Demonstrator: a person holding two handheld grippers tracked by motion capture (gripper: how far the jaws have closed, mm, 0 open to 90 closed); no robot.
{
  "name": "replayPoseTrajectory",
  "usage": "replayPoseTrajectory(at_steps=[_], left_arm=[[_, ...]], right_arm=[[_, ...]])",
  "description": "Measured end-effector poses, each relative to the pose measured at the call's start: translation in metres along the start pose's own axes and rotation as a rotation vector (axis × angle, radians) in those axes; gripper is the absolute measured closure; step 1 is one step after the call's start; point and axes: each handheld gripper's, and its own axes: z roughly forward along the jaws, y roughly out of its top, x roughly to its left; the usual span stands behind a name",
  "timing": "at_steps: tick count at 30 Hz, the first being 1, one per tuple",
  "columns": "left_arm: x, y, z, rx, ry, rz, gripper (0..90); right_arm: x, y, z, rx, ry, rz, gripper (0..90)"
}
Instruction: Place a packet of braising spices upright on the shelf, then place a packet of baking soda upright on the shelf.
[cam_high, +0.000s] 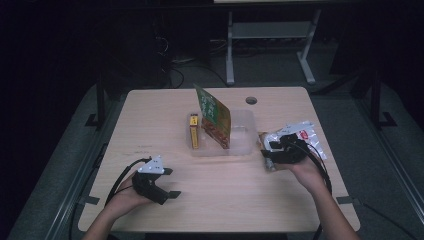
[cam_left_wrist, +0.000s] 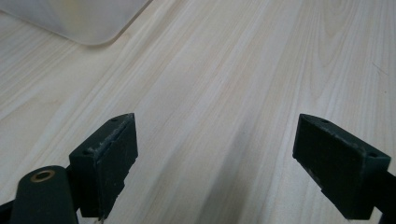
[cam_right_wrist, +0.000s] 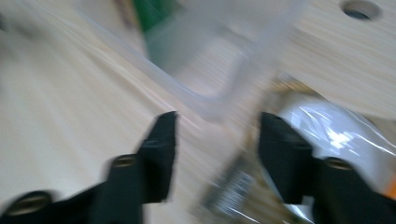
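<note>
The wooden table (cam_high: 220, 200) had loads of bare top along the near side and down the left, so plenty of room to move there. The clear plastic tray (cam_high: 245, 145) sat mid-table with a green snack bag (cam_high: 214, 116) standing tilted in it and a yellow box (cam_high: 193, 131) beside that. A round hole (cam_high: 251, 100) sat near the far edge.

The left gripper (cam_high: 170, 182) rested low over bare wood near the front edge, jaws spread wide with nothing between them, a tray corner (cam_left_wrist: 88, 28) well ahead of it.

The right gripper (cam_high: 272, 146) was down just right of the tray, jaws partly apart. A silvery foil packet (cam_high: 306, 137) lay under and beside it, one end (cam_right_wrist: 233, 191) between the jaws. The right gripper view was blurry, so I couldn't tell if the pads were actually pressing on it.
</note>
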Motion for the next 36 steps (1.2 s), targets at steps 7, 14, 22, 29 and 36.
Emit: replayPoseTrajectory(at_steps=[7,14,22,29,36], left_arm=[[-0.001,0.000,0.003,0.012,-0.001,-0.003,13.6],[-0.001,0.001,0.003,0.016,-0.004,-0.001,13.6],[-0.002,0.001,0.004,0.019,-0.015,0.003,13.6],[-0.004,0.002,0.005,0.017,-0.018,0.002,13.6],[-0.004,0.001,0.005,0.019,-0.028,0.002,13.6]], right_arm=[[-0.028,-0.010,0.010,0.019,-0.078,0.080,89.9],[-0.037,-0.010,0.027,0.007,-0.120,0.064,89.9],[-0.038,-0.013,0.038,0.094,-0.097,0.073,90.0],[-0.033,-0.017,0.032,0.125,-0.073,0.060,90.0],[-0.021,-0.028,0.017,0.165,-0.051,0.056,90.0]])
